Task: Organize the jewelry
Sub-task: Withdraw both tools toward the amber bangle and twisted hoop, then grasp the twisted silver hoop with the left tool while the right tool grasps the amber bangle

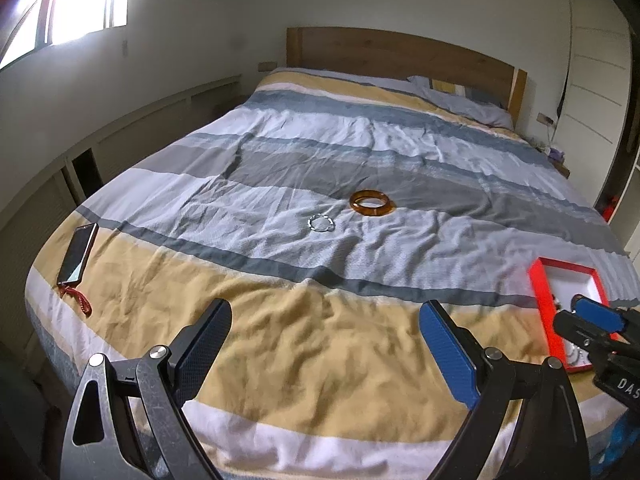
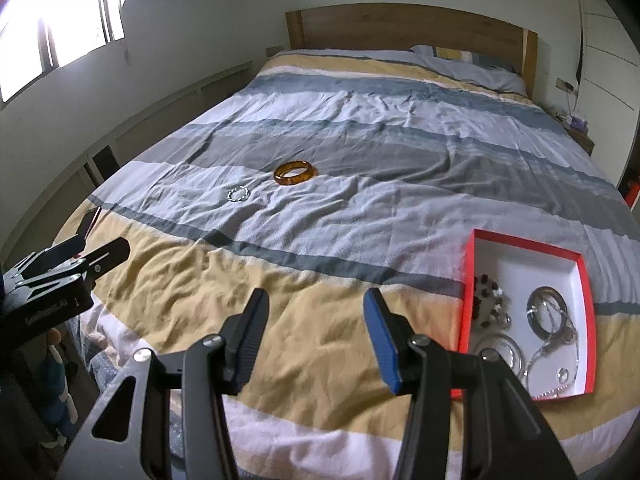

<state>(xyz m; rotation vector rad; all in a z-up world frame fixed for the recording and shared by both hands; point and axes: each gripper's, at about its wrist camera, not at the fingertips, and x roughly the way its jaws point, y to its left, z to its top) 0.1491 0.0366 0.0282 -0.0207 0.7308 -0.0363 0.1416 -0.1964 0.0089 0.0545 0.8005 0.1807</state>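
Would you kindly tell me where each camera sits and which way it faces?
Left wrist: on the left gripper, looking down the bed toward the headboard; its open fingers show, with the right gripper at the right edge.
Right wrist: on the right gripper, same direction; its open fingers show, with the left gripper at the left edge.
Shared: amber bangle, small silver bracelet, red box.

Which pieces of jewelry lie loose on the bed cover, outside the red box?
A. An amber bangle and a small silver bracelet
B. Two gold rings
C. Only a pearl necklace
A: the amber bangle and the small silver bracelet lie on the cover, apart from the red box.
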